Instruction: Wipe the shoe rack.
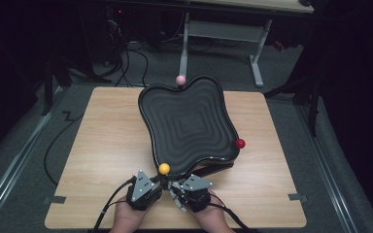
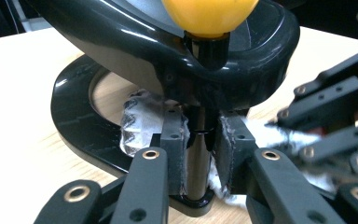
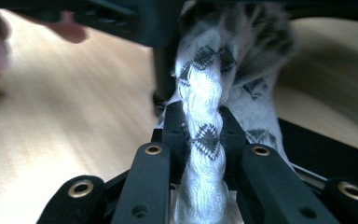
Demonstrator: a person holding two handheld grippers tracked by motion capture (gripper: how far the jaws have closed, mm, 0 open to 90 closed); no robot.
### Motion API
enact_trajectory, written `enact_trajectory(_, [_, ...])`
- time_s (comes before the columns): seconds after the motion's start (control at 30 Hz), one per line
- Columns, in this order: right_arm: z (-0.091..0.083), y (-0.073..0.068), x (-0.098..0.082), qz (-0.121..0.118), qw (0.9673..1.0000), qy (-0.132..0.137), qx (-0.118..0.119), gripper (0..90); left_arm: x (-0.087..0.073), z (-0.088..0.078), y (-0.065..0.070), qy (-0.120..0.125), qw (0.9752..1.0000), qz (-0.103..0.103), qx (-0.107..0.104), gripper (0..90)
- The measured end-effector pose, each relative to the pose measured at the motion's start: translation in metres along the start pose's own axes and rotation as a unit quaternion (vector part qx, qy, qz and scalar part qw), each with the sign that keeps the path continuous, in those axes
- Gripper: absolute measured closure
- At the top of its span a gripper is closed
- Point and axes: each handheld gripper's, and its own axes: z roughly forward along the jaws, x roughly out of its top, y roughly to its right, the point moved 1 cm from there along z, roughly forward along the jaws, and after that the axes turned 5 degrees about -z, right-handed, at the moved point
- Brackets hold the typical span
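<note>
The left gripper (image 2: 200, 154) is pinching the black post (image 2: 199, 140) under the yellow ball (image 1: 164, 168) of the wavy black tray (image 1: 189, 121); the right gripper (image 3: 204, 140) is squeezing a white patterned cloth (image 3: 205, 107) beside the post, so wiping looks partway done.

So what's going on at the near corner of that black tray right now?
A person works two handheld grippers at the near corner of the wavy black tray, which sits raised on posts over a black base on the wooden table. The left gripper is clamped on the black post under the yellow ball. The right gripper has its jaws shut on a bunched white patterned cloth, held right beside that post under the tray's edge.
</note>
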Motion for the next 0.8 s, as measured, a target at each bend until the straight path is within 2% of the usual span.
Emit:
enact_trajectory(0.1, [-0.008,0.010,-0.002,0.002,0.9997,0.005,-0.022,78.9,0.000,0.000,0.000,-0.001,1.0000,0.001,-0.001,74.4])
enact_trajectory(0.23, [-0.023,0.033,-0.010,0.011,0.9982,0.002,-0.059,78.7,0.001,0.000,-0.001,-0.002,1.0000,0.002,0.000,74.4])
enact_trajectory(0.37, [-0.038,0.053,-0.020,0.016,0.9955,-0.013,-0.092,78.3,0.001,-0.001,-0.005,-0.002,1.0000,-0.001,0.005,74.5])
enact_trajectory(0.47, [-0.043,0.070,-0.026,0.033,0.9919,-0.028,-0.120,78.4,0.001,-0.002,-0.010,-0.002,0.9999,-0.006,0.011,74.5])
enact_trajectory(0.57, [-0.039,0.072,-0.030,0.023,0.9901,-0.044,-0.131,78.6,0.001,-0.002,-0.015,-0.002,0.9998,-0.011,0.015,74.6])
enact_trajectory(0.8, [-0.027,0.068,-0.026,0.007,0.9910,-0.043,-0.127,78.9,-0.001,-0.009,-0.023,-0.002,0.9992,-0.015,0.038,74.6])
